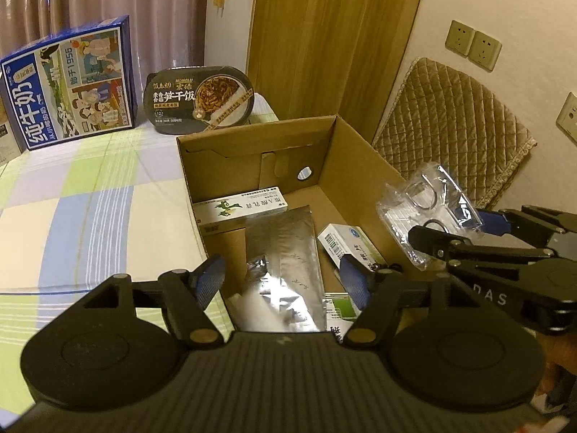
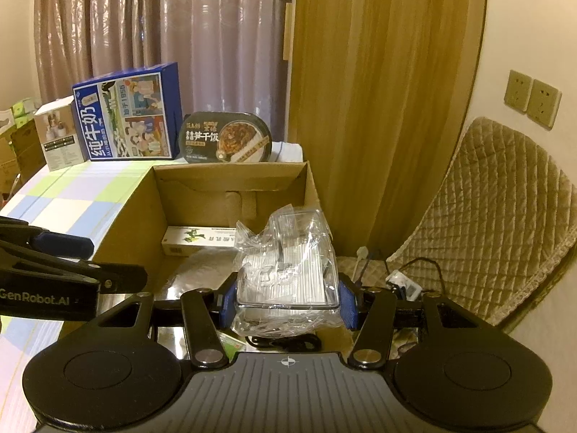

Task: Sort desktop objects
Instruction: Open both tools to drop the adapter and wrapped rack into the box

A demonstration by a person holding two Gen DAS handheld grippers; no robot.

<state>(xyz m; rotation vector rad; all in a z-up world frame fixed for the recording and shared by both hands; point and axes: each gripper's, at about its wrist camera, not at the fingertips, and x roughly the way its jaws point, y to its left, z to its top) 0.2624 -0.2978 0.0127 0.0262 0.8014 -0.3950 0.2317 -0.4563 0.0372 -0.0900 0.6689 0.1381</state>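
Observation:
An open cardboard box (image 1: 355, 166) (image 2: 310, 187) stands on the checked tablecloth. In it lie a long white-green carton (image 1: 239, 209) (image 2: 198, 240), a silver foil pouch (image 1: 285, 263) and a small white-green carton (image 1: 348, 247). My left gripper (image 1: 281, 281) is open and empty, low over the pouch at the box's near edge. My right gripper (image 2: 288, 299) (image 1: 465, 229) is shut on a clear plastic case in a crinkled bag (image 2: 288, 270) (image 1: 427, 209) and holds it above the box's right side.
A blue milk carton box (image 1: 70, 83) (image 2: 126, 115) and a dark oval rice-meal tub (image 1: 198, 99) (image 2: 225, 137) stand behind the box. A small white box (image 2: 57, 133) stands to the left. A quilted cushion (image 2: 497, 216) and cables (image 2: 404, 278) lie to the right by the wall.

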